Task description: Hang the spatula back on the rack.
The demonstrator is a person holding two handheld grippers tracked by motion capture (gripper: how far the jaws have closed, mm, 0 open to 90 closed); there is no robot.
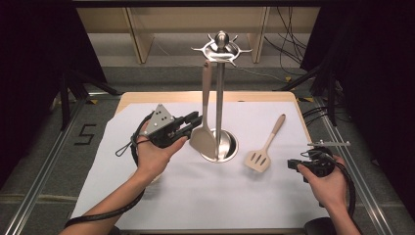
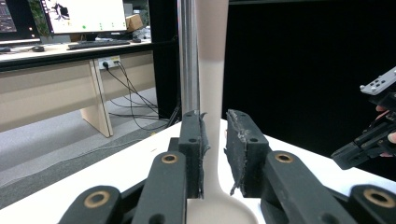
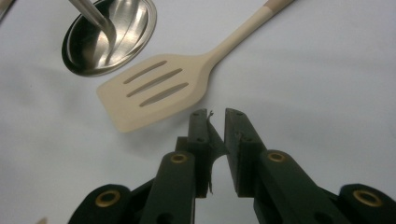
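1 solid spatula (image 1: 204, 139) was already hung on the utensil stand (image 1: 221, 46), loosely straddled by the left gripper (image 1: 194, 119); the slotted spatula (image 1: 259, 159) remained on the bench (image 1: 147, 196), right gripper (image 1: 292, 164) narrow and empty.

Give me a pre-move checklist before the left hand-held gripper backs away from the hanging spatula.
1. Solid spatula hangs from the stand's top hooks: ok.
2. Left hand-held gripper off the handle: not ok; one pad lies against it, the other stands apart.
3. Stand upright on its round base: ok.
4. Slotted spatula flat on the table, apart from the stand's base: ok.
5. Right hand-held gripper free: ok, nothing between its pads.
6. Hook fully seated in the handle's hole: cannot tell.
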